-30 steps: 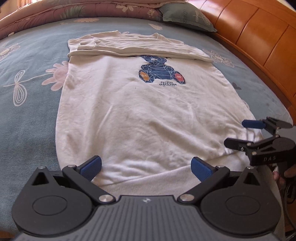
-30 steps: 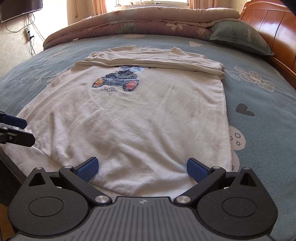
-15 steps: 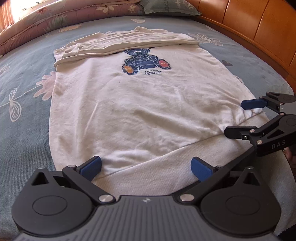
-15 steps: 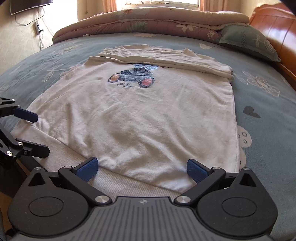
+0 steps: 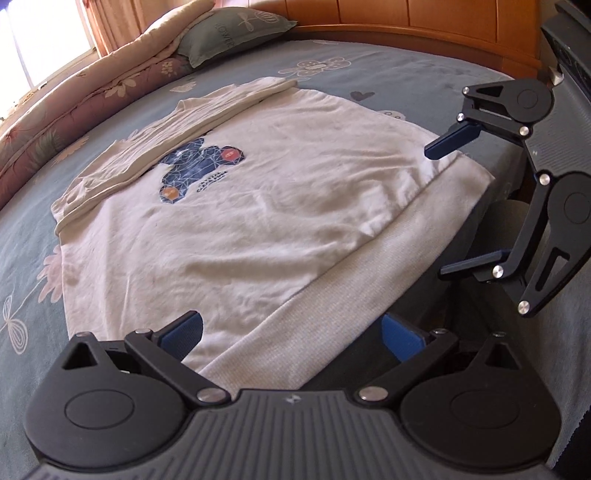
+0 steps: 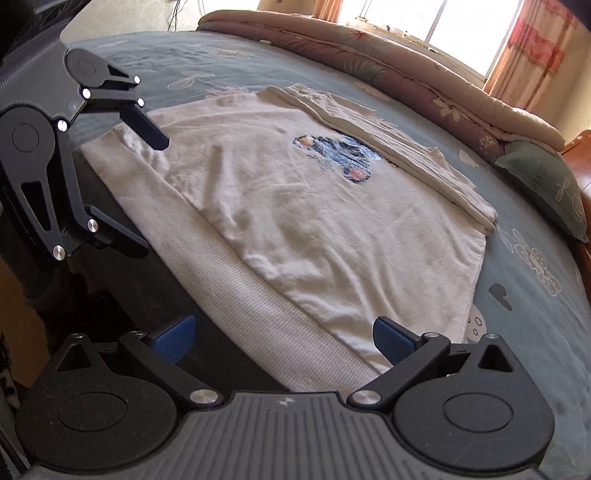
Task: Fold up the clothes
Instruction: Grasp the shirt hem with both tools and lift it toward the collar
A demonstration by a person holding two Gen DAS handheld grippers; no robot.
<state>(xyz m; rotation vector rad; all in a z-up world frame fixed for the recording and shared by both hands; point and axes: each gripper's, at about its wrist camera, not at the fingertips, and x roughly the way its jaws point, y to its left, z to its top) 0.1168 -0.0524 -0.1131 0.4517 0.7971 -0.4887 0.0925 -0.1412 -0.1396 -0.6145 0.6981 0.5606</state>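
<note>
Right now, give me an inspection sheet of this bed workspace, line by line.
Surface: bed with a blue-grey flowered sheet.
Job's things: white sweatshirt spread flat, bear print up, sleeves folded across the chest; ribbed hem lies at the near edge of the bed.
Clutter: pillow and rolled quilt at the far side, apart from the sweatshirt.
Grippers: left gripper open, at one hem corner; right gripper open, at the other hem corner; neither has closed on cloth.
Cables: a dark cord on the far wall in the right wrist view, too small to judge.
Surroundings: wooden headboard, window with curtains.
</note>
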